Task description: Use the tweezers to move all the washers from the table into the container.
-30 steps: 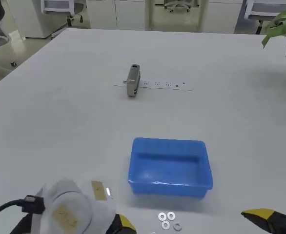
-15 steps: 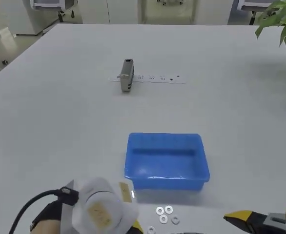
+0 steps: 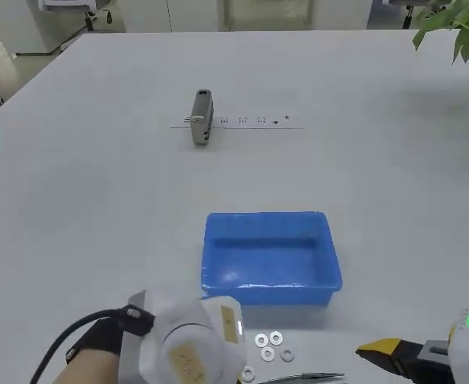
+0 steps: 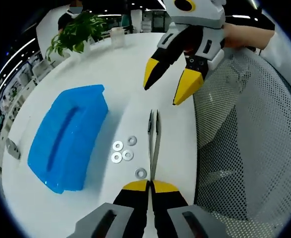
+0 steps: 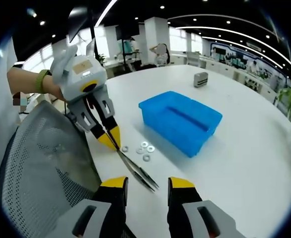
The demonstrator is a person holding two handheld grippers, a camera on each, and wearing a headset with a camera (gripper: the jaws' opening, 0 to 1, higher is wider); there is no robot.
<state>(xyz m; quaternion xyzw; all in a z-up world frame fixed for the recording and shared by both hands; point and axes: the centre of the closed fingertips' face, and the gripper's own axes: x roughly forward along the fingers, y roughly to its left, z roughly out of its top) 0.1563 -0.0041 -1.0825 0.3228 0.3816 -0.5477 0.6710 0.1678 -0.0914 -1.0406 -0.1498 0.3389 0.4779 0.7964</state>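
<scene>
Several small silver washers [image 3: 268,347] lie on the white table just in front of the blue container [image 3: 270,256]. My left gripper [image 4: 148,184] is shut on the handle end of the thin metal tweezers [image 4: 154,139], which lie low over the table and point past the washers [image 4: 123,153]. My right gripper [image 5: 148,183] stands open, and the tweezer tips [image 5: 153,185] reach in between its jaws. From the left gripper view, the right gripper [image 4: 160,96] faces me with its yellow tips apart. In the head view the right gripper [image 3: 374,350] comes in at the bottom right.
A grey metal block [image 3: 201,117] stands at a row of flush sockets [image 3: 254,121] far back on the table. A green plant [image 3: 458,32] is at the back right. A grey mesh chair [image 4: 235,129] sits just off the table's near edge.
The left gripper has risen into the picture towards the washers, and the tweezers have come into sight beside them. The right gripper has moved in leftwards. The head camera has tilted down.
</scene>
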